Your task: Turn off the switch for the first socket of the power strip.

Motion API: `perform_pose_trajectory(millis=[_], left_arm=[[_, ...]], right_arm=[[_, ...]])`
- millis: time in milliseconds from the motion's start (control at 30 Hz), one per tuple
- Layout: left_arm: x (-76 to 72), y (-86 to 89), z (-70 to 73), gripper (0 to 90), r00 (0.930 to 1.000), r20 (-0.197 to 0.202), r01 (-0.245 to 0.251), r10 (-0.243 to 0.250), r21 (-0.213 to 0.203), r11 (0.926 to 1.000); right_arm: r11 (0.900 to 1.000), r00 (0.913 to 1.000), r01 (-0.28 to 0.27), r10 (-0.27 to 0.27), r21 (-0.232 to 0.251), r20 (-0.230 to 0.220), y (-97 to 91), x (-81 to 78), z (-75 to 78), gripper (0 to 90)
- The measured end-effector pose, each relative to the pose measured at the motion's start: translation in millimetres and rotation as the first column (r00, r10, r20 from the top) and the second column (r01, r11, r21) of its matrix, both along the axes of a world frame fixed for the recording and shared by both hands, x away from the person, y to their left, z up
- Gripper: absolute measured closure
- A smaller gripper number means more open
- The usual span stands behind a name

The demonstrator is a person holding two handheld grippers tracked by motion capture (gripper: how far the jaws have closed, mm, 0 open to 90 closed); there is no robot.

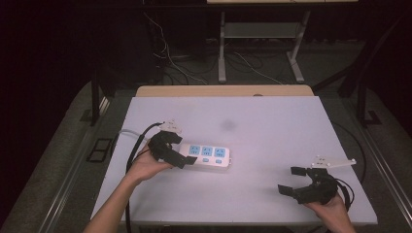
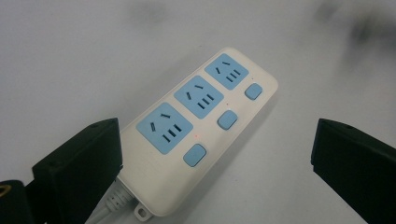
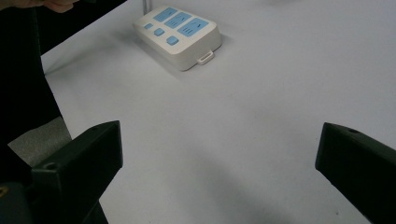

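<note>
Power strip [image 1: 208, 156], white with three blue sockets, lies flat left of centre on the table [image 1: 272, 121]. Left gripper [image 1: 180, 154] straddles its cord end, jaws spread wide, nothing clamped. Right gripper [image 1: 290, 180] rests well apart near the front right edge, jaws wide, empty

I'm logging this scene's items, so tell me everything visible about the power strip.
The power strip is a white, plastic-looking block with rounded corners, three blue sockets in a row and a blue button beside each. It lies flat on the white table, its white cord leaving the end between the open jaws of the left gripper. A small tab projects at each end.
</note>
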State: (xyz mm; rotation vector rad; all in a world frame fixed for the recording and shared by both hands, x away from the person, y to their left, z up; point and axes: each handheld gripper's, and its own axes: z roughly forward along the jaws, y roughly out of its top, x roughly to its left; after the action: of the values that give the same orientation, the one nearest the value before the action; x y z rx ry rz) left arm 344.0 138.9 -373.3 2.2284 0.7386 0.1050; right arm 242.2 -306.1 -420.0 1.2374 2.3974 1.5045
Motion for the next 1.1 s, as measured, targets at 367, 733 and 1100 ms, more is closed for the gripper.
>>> perform_pose_trajectory(millis=[367,733,1100], left_arm=[[10.1,-1.3,-6.2,24.7,0.9984,-0.045,0.036,-0.035,0.007,0.9993],[16.1,0.0,-11.5,59.6,0.9963,-0.073,0.046,-0.046,0.006,0.9989],[24.1,-0.1,-19.3,85.8,0.9954,-0.083,0.048,-0.047,0.01,0.9988]], right_arm=[[1.0,1.0,-0.002,0.002,0.001,-0.006,0.0,0.3,-0.5,0.4],[1.0,1.0,-0.004,0.004,-0.001,-0.005,0.2,0.8,-1.3,0.4],[1.0,1.0,-0.005,0.005,-0.002,-0.007,-0.3,0.9,-1.6,0.4]])
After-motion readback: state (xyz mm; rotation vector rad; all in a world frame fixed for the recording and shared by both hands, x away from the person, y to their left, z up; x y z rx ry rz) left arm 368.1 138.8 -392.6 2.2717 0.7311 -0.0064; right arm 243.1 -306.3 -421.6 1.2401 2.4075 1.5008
